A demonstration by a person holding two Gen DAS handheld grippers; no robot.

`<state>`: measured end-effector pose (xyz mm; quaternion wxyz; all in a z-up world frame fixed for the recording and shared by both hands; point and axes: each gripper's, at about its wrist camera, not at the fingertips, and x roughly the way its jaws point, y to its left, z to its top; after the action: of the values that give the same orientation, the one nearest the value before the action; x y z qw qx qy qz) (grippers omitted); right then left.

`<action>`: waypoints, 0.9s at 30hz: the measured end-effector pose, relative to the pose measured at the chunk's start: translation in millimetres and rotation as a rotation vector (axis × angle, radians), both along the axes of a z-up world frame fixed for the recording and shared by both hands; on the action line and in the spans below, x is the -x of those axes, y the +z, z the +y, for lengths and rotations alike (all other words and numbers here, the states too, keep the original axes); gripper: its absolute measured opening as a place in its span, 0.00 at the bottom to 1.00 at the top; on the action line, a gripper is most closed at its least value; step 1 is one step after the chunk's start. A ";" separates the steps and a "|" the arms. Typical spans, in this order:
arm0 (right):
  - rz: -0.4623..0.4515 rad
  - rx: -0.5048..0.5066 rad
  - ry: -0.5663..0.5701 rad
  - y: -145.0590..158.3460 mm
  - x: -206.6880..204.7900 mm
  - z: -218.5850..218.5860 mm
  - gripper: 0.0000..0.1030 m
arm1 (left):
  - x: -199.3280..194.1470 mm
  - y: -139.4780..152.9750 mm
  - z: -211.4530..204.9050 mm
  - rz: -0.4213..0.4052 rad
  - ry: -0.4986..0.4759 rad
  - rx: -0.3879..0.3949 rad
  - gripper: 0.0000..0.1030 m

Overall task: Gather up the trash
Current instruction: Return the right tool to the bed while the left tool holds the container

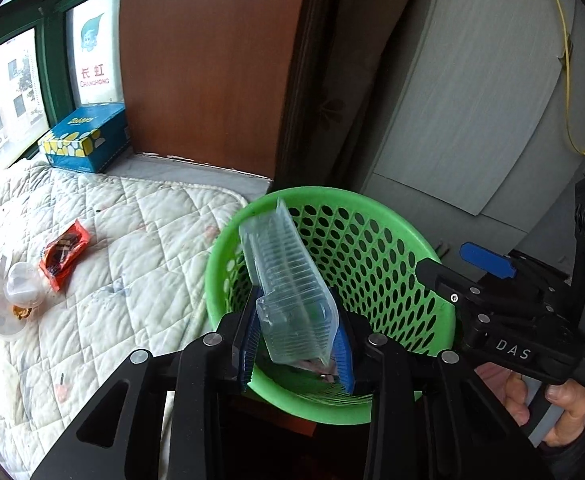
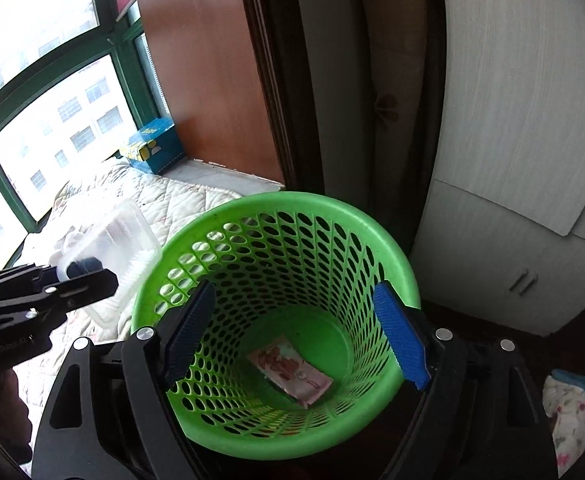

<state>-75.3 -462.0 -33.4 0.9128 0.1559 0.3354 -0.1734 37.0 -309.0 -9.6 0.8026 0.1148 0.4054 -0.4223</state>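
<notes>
Holding: we have the clear plastic clamshell tray point(image 1: 292, 292) pinched by its lower end in the left gripper point(image 1: 298, 344), jaws pressed on it, poised over the green mesh wastebasket point(image 1: 372, 240).
Handling: we judge it light, thin and springy, slick on its ribs; the folded end gives the firmest hold.
Right gripper point(image 2: 296, 336): jaws spread wide, nothing between them, above the basket mouth.
Basket floor: one pink wrapper point(image 2: 288, 372) lies there.
Bed: on the quilted mattress point(image 1: 132, 240) we see an orange snack packet point(image 1: 65, 254) and clear round cups point(image 1: 22, 288); a blue tissue box point(image 1: 86, 138) sits on the sill.
Hidden: the basket's base is cut off; the cups' contents are unclear.
</notes>
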 end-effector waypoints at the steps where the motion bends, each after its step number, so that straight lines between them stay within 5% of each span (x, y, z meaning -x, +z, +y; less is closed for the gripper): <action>1: -0.003 0.000 -0.004 0.1 1.1 -0.4 0.79 | 0.6 -1.0 -1.9 0.001 -0.005 -0.001 0.36; 13: -0.020 -0.004 0.009 6.1 1.8 4.0 0.81 | 4.4 -0.3 12.8 -0.012 0.035 0.007 0.57; 27: -0.020 -0.001 0.165 16.4 -42.7 67.3 0.82 | -40.3 -1.7 140.0 -0.058 0.309 -0.007 0.57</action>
<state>-32.6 -394.7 -17.0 0.9273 0.1299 0.3379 -0.0957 77.3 -169.0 -11.3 0.8690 0.0661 0.3964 -0.2888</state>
